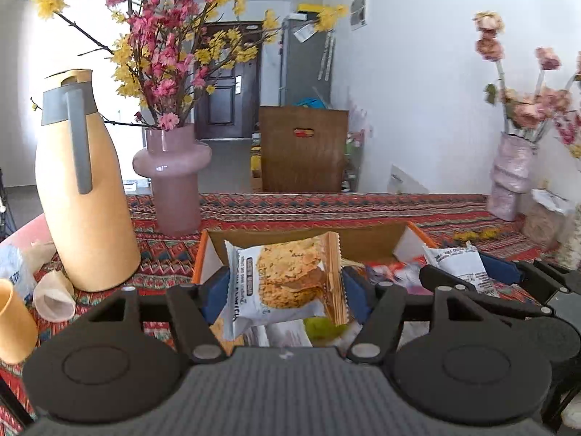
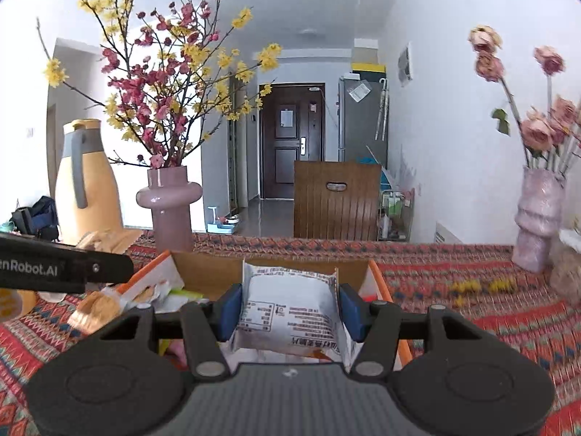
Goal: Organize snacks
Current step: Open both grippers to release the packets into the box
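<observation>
The cookie packet hides the middle of the open box behind it, and its lower corner sinks behind the left hand-held gripper, whose body blocks the near tabletop. Something green under the packet is too blurred to name, and so are the wrappers in the box. At the left edge a beige cup is cut off. In the right wrist view the white packet covers the box floor, its print too small to read. The other gripper's arm enters cropped, its lettering clipped. The yellow bits on the cloth are blurred.
</observation>
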Demonstrator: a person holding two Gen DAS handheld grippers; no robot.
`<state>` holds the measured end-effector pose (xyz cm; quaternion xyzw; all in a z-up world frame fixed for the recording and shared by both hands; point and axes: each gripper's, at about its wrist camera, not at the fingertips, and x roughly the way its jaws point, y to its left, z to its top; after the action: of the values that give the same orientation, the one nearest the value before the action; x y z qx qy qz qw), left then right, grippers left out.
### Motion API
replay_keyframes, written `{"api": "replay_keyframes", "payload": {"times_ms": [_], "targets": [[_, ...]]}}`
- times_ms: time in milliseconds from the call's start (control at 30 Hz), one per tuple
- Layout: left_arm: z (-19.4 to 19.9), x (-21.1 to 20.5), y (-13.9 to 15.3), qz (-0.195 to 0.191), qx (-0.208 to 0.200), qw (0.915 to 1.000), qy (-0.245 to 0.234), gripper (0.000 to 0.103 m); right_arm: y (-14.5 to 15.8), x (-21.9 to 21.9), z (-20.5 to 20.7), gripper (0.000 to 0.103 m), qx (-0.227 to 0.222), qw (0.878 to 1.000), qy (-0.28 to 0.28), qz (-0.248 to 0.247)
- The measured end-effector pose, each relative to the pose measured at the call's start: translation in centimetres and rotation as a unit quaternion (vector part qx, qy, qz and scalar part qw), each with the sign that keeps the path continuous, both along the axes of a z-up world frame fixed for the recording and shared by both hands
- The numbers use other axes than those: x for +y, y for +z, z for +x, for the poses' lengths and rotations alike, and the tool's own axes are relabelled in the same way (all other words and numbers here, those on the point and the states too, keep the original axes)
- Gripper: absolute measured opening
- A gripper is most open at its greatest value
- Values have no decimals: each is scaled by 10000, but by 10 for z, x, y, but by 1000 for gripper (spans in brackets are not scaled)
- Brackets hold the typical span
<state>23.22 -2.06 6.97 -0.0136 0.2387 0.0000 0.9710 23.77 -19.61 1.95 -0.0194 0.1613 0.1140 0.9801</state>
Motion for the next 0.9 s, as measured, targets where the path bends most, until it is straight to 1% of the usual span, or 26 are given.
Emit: {"api": "replay_keyframes", "payload": {"times_ms": [133, 200, 233, 267, 300, 333, 400, 433, 467, 533, 667, 800, 900], "targets": [[32, 8, -9, 22, 124, 9996, 260, 67, 1, 9, 45, 56, 239, 9997, -45, -95], [44, 12, -15, 12, 214, 9992, 347, 69, -1, 12, 64, 56, 392, 9992, -88, -82], [48, 14, -17, 8, 231, 9989, 405, 74, -4, 14, 73, 56, 479, 9988, -84, -79], [49, 16, -19, -3, 244, 9987, 441, 85, -7, 14, 80, 57, 554, 9984, -104, -79], [48, 19, -20, -27, 227, 9987, 455, 91, -10, 15, 86, 58, 614, 9980, -127, -81], [47, 20, -19, -55, 164, 9988, 458, 103, -12, 14, 90, 62, 675, 9976, -154, -87], [43, 24, -18, -55, 23, 9989, 473, 103, -17, 12, 92, 75, 739, 9971, -199, -37], [41, 26, -17, -76, 10, 9989, 459, 103, -18, 11, 91, 92, 715, 9972, -211, 8], [40, 27, -16, -105, 12, 9989, 454, 103, -19, 10, 89, 103, 649, 9976, -243, 27], [37, 29, -16, -110, 10, 9988, 476, 103, -18, 9, 86, 103, 537, 9980, -334, -1], [23, 29, -14, -69, -49, 9989, 468, 103, -15, 7, 76, 103, 632, 9977, -219, -58], [-3, 29, -11, -30, -157, 9991, 402, 103, -11, 4, 53, 103, 564, 9982, -166, -122], [-25, 29, -10, 13, -247, 9992, 308, 103, -8, -3, 30, 103, 519, 9986, -109, -76]]}}
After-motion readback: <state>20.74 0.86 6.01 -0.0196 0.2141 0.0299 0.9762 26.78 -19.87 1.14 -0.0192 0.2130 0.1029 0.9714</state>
